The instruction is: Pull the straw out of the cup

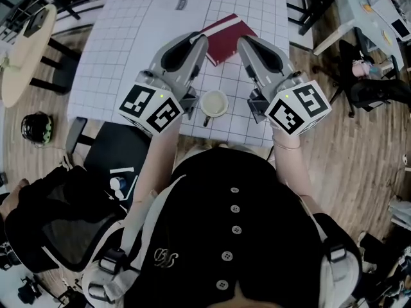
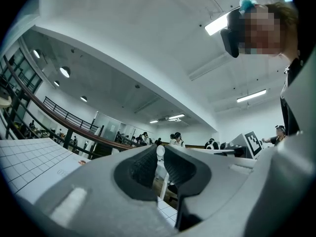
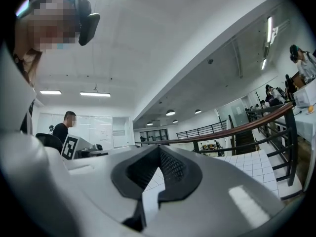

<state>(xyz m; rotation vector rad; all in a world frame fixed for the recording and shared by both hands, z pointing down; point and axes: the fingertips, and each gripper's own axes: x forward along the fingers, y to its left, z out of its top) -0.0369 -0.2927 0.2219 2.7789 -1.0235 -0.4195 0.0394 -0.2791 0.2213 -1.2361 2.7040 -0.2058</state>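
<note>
While both tongs hung above the tabletop and pointed away from the person towards its far edge, the thing to be reached lay below and behind their tips, not ahead of them. The left tongs stood open by a narrow slit. The pale shape in that slit looked like part of the room beyond, and nothing seemed to be held. Just right of that tool's marker cube, close to the near edge of the tabletop and about midway along it, sat the cup, with its cream mouth seen from straight above. A short dark stub at its near-left rim was probably the straw (too small to be sure). If so, its long axis ran nearly upright, tipped a little towards the near edge. A red book lay farther in, towards the middle of the tabletop. The right tongs were closed, their tips together with nothing between them, and only gridded tabletop showed through the gap behind the tips. The cup lay between the two tools, and the stub stood on the left side, so the left hand seemed slightly nearer. Either tool would have to draw back and tip downward to reach it.
</note>
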